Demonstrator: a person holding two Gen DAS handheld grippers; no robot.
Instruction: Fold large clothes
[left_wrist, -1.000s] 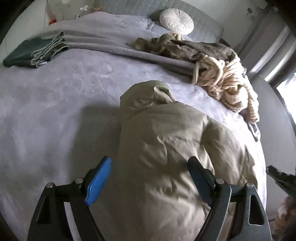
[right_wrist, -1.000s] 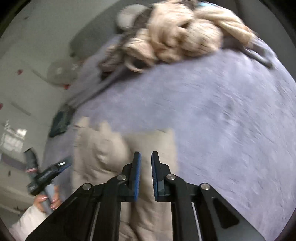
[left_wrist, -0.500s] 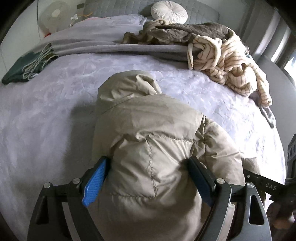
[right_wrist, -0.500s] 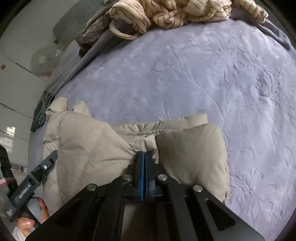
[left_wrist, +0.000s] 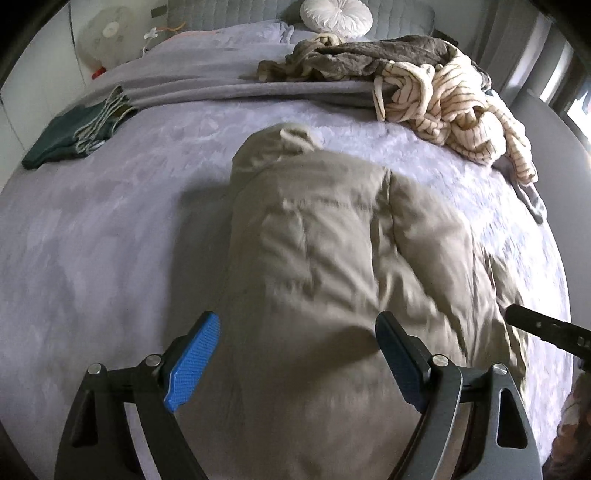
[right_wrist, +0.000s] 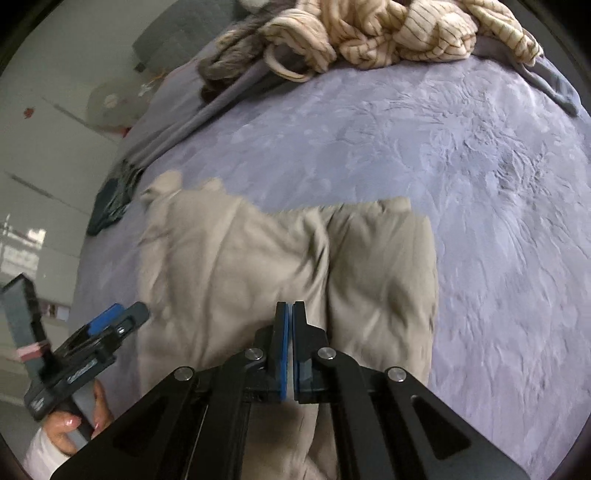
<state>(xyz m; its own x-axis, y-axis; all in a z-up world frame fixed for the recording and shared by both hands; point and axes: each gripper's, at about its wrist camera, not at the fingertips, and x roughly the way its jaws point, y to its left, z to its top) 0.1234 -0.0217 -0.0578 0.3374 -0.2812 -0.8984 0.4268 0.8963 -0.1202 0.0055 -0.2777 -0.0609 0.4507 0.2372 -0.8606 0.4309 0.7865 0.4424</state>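
Note:
A beige puffy hooded jacket (left_wrist: 325, 251) lies on the lilac bed cover (left_wrist: 92, 229), hood pointing away, sleeves folded in. My left gripper (left_wrist: 299, 350) hovers open above the jacket's near end, its blue pads wide apart and holding nothing. In the right wrist view the jacket (right_wrist: 258, 266) lies under my right gripper (right_wrist: 289, 314), whose pads are pressed together; no cloth shows clearly between them. The left gripper (right_wrist: 110, 321) also shows at the lower left of that view, held by a hand.
A pile of striped cream and brown clothes (left_wrist: 424, 88) lies at the far right of the bed. A folded dark green garment (left_wrist: 70, 133) lies at the far left. A round white cushion (left_wrist: 336, 14) sits at the headboard. A fan (left_wrist: 107, 40) stands beside the bed.
My left gripper has lifted back off the jacket, its pads now clear of the cloth. My right gripper has pulled back a little and stays shut.

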